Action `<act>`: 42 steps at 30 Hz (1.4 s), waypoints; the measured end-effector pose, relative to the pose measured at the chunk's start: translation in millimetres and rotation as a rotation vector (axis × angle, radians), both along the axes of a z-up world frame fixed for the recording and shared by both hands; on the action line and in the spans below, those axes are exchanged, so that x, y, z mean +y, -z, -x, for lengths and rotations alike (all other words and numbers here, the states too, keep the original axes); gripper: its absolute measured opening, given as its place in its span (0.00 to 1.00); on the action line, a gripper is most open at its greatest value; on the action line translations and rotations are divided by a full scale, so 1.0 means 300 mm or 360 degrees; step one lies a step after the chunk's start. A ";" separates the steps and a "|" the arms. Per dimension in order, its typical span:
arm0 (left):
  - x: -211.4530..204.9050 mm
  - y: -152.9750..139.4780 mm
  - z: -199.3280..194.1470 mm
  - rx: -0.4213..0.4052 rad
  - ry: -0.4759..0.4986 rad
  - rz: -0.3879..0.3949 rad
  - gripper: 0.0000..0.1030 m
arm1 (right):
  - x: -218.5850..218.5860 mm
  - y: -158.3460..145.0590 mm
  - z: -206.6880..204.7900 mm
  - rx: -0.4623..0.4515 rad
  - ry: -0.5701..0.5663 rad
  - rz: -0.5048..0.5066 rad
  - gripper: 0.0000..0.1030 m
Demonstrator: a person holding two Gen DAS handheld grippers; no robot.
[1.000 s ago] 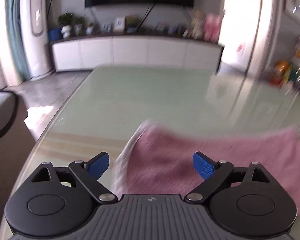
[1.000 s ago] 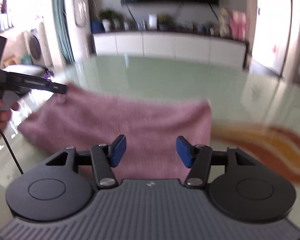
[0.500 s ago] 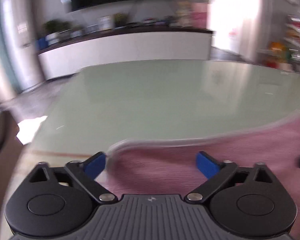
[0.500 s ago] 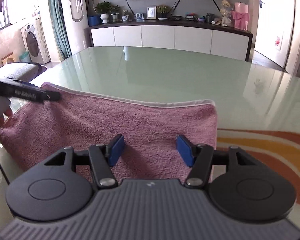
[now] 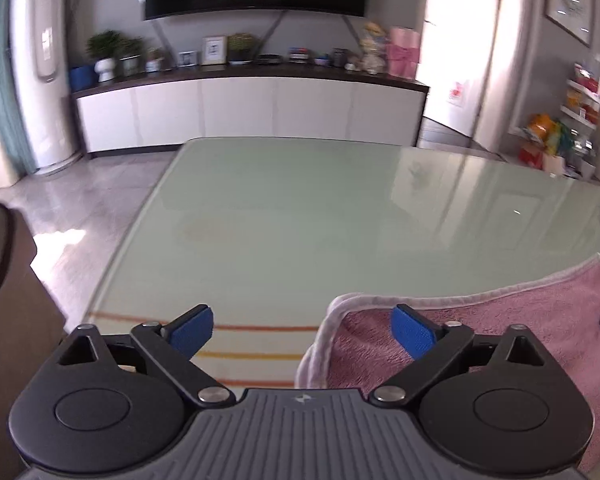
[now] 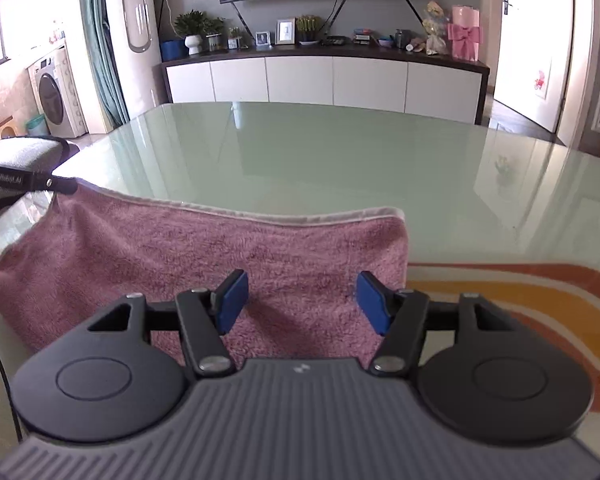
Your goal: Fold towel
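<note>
Two handheld black grippers, the left gripper and right gripper, share ribbed grey housings, round black hubs, silver screws, blue textured pads and a small white logo

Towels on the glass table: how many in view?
1. A single pink towel lies on the near part of the glass table, already doubled over, white-trimmed edge facing away. Same towel shows at lower right in the left wrist view. None seen elsewhere.

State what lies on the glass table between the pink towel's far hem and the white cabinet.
Only bare green glass table, seen from the right wrist, beyond the pink terry towel toward the white cabinet.
</note>
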State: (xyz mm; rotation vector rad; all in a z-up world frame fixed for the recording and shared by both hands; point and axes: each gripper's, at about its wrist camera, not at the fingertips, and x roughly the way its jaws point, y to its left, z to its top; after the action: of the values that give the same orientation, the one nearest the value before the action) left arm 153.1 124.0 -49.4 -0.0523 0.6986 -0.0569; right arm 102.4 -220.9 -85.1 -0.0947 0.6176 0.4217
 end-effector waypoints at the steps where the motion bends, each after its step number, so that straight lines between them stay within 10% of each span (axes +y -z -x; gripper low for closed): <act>1: 0.003 0.004 -0.007 0.0008 0.0025 0.0003 0.74 | 0.000 0.001 0.003 -0.0002 -0.0004 0.0004 0.59; 5: 0.062 0.016 -0.011 0.0057 0.0097 0.0128 0.53 | -0.006 0.005 0.000 0.0005 -0.0012 -0.0001 0.60; 27: 0.179 0.088 -0.037 0.0053 0.0433 0.0477 0.56 | -0.013 0.016 0.025 -0.0001 -0.0046 0.0025 0.63; 42: 0.096 0.019 -0.132 0.0366 0.1075 0.0060 0.46 | -0.014 0.004 0.014 0.0035 -0.0098 0.0071 0.64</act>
State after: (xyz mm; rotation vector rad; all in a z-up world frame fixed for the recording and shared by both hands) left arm 192.6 152.9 -55.2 0.1454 0.9209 -0.7212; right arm 98.2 -225.1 -86.4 -0.1523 0.6473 0.4692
